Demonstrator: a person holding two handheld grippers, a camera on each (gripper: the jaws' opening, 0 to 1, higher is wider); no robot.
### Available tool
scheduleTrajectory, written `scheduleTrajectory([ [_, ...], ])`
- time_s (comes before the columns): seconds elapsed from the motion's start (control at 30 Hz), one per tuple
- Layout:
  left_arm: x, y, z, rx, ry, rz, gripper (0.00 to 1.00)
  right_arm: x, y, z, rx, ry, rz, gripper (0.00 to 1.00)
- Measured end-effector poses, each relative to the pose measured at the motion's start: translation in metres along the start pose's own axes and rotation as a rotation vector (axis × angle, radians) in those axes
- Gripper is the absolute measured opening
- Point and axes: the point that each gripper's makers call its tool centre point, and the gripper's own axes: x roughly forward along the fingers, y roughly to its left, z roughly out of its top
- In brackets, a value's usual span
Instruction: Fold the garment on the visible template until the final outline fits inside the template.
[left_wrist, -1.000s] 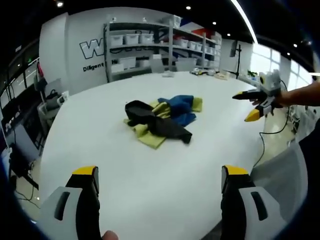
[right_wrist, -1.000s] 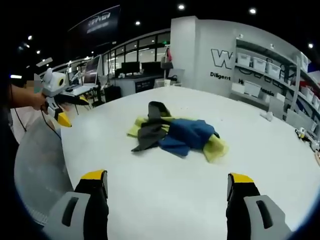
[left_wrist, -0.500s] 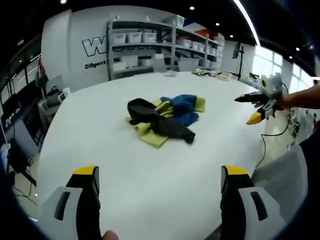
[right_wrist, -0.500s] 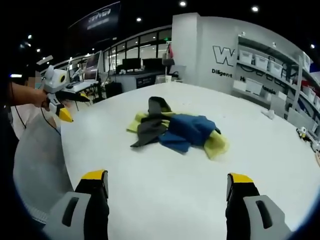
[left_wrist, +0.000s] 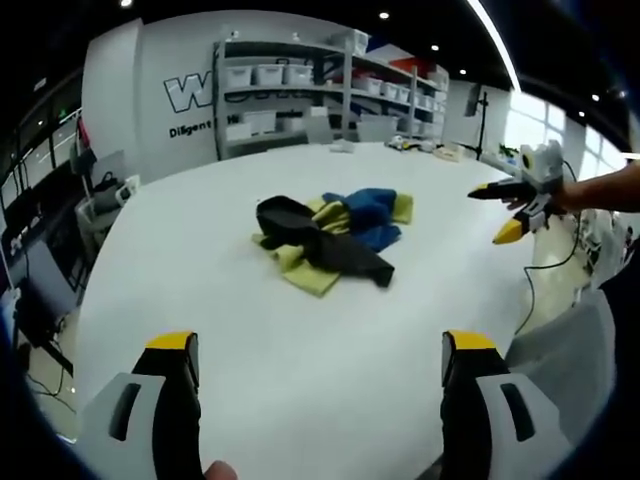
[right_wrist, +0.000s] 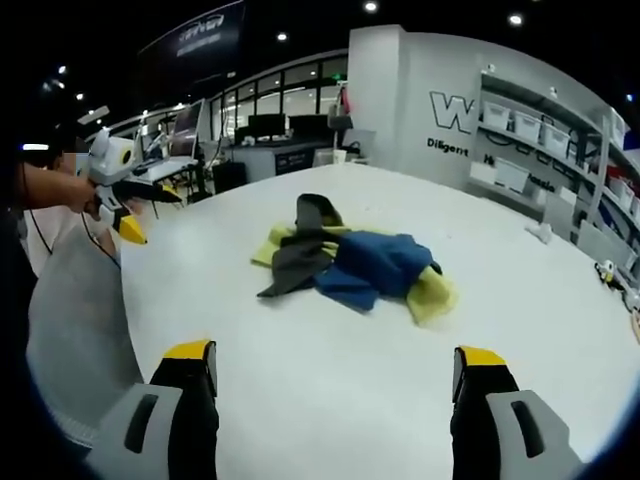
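Note:
A crumpled garment (left_wrist: 330, 238) in yellow, blue and black lies bunched in the middle of the round white table (left_wrist: 220, 330). The right gripper view has the same garment (right_wrist: 350, 262) on the table (right_wrist: 330, 380). My left gripper (left_wrist: 318, 360) stands open over the near table edge, well short of the garment. My right gripper (right_wrist: 335, 365) is open too, with nothing between its jaws. In the left gripper view the right gripper (left_wrist: 510, 207) hangs at the right, held by a hand. The left gripper (right_wrist: 125, 205) hangs at the left of the right gripper view.
Shelves with white bins (left_wrist: 290, 80) stand behind the table, by a white wall with lettering. Small items (left_wrist: 420, 145) lie at the far table edge. Desks with monitors (right_wrist: 250, 135) fill the room's other side. A grey chair back (right_wrist: 75, 330) sits by the table's near edge.
Both views have shifted only slightly; the garment lies as before. Both grippers stay open and apart from it.

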Motion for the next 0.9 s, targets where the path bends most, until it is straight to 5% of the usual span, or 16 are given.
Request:
scheduleTrajectory([
  [0.9,0.002,-0.002,0.007,0.006,-0.012,-0.002,0.97,-0.005,-0.009,0.008,0.042,-0.039,-0.017,0.97],
])
